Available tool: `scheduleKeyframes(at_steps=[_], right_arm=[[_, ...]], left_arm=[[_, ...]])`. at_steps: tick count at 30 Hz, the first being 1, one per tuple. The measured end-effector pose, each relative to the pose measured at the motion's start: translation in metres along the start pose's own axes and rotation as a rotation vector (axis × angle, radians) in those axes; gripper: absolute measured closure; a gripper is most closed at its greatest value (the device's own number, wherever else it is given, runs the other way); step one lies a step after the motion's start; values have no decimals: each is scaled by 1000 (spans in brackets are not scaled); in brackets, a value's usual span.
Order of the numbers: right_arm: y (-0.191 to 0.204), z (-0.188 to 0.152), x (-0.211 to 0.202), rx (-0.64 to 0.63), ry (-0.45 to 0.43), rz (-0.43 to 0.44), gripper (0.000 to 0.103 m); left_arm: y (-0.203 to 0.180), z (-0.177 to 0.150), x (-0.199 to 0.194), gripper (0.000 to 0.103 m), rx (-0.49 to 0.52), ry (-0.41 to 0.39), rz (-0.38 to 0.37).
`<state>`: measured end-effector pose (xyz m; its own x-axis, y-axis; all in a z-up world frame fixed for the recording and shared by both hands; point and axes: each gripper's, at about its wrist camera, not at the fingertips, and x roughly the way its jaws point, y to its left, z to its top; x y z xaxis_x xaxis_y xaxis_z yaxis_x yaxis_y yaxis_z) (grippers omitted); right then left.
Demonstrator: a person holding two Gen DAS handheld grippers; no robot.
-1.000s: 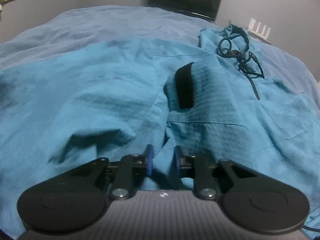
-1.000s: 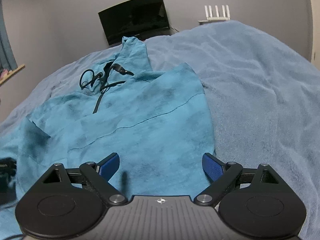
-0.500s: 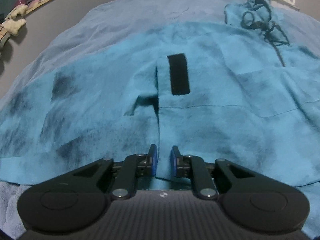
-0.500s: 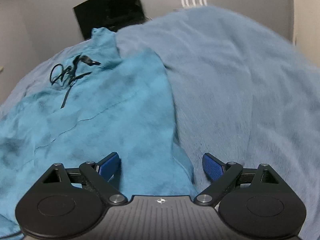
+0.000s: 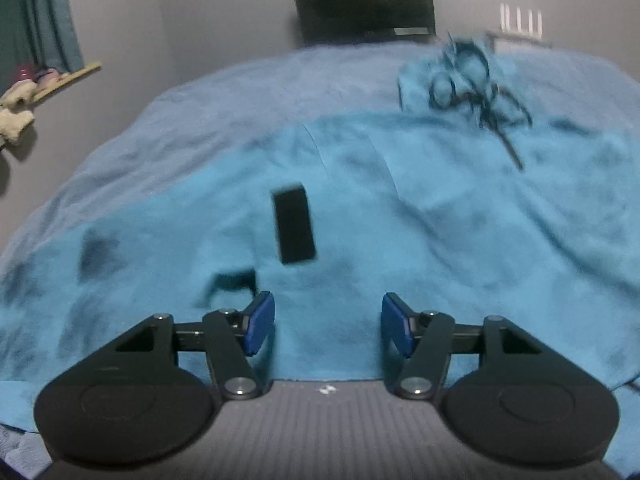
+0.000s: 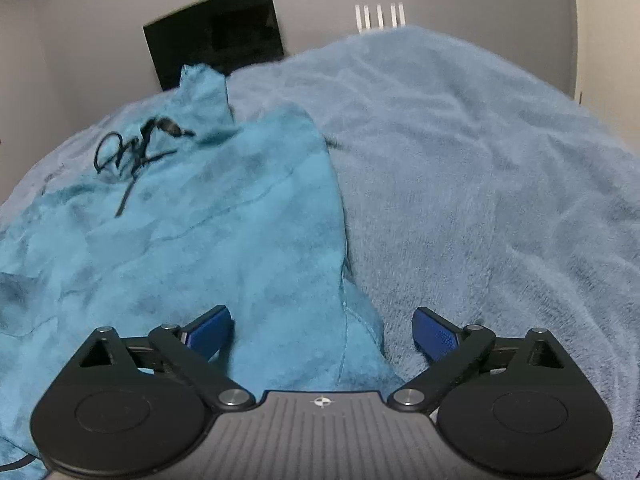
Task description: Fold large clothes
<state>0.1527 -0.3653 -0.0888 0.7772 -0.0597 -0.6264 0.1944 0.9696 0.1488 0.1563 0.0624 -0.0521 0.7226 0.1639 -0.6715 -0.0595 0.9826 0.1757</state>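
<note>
garment: teal hooded jacket spread flat on blue blanket, ready for folding | left gripper: jaws opening, nothing pinched, cloth just below | right gripper: jaws opening wide, empty, straddling jacket's side edge, likely to grab it

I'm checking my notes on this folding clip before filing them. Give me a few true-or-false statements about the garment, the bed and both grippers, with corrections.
1. The teal garment lies spread on a blue blanket. True.
2. The left gripper is clamped on the fabric. False: its jaws are opening, and the pads stand clear of the cloth.
3. A black drawstring lies tangled near the garment's hood. True.
4. The right gripper is shut. False: it is wide open, over the garment's edge.
5. The black patch on the garment is round. False: it is a rectangle.
</note>
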Motion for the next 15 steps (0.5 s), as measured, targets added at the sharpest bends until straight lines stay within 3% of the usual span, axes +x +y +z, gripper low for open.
scheduleKeyframes(at_steps=[4,9,11,13,15], right_arm=[[7,0,-37,-19,-164,6,7],[38,13,-96,-97,-299,94,5],[49,23,-118,-107,-345,146,0],[61,33,-130,-102,-335,181,0],[72,36,-130,-64,-256,231,0]], left_arm=[[-6,-10,26,44,28,85,26],[-6,-15,32,43,32,88,22],[-5,-16,30,43,31,87,19],[-3,-16,27,43,27,84,11],[4,-12,10,43,-2,51,-6]])
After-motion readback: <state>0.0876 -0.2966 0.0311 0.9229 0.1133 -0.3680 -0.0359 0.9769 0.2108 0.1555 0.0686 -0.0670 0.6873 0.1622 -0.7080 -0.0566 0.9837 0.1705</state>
